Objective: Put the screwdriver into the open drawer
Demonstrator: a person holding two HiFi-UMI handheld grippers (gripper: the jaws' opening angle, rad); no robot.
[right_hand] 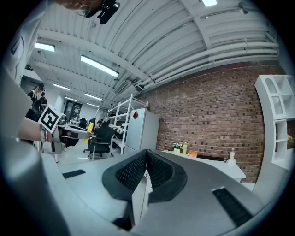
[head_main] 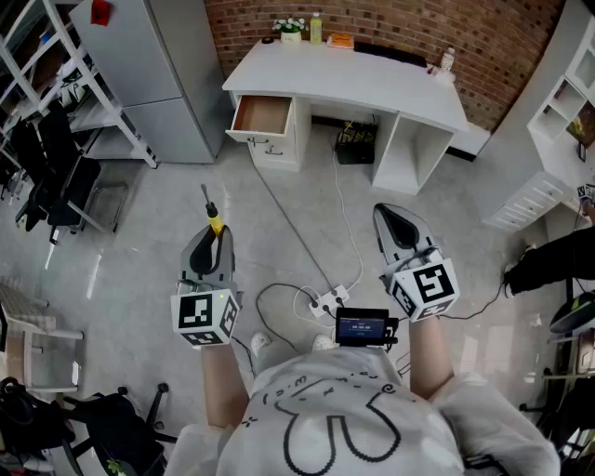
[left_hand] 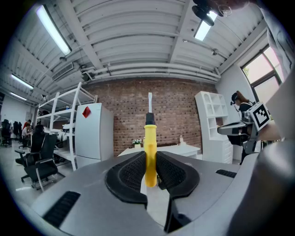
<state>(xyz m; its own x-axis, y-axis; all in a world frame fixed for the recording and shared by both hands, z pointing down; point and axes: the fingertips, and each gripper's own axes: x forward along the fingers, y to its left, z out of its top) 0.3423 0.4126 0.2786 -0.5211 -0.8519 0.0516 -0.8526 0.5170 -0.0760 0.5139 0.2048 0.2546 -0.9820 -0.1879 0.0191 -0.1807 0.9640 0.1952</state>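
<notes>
My left gripper (head_main: 216, 234) is clamped on the yellow handle of the screwdriver (left_hand: 150, 152), my right gripper (head_main: 389, 216) is closed on nothing, and the open drawer (head_main: 263, 115) sits well ahead in the white desk (head_main: 372, 79), with a cable (head_main: 288, 221) and power strip (head_main: 327, 301) on the floor between.

Yellow-handled screwdriver (left_hand: 150, 154) gripped, tip up; wood-lined drawer (head_main: 263, 115) open, well apart.

We see a yellow handle with a black collar on the screwdriver (left_hand: 150, 156). The desk (head_main: 372, 79) is white, its drawer (head_main: 263, 115) light brown inside, and the wall (head_main: 418, 23) red brick.
</notes>
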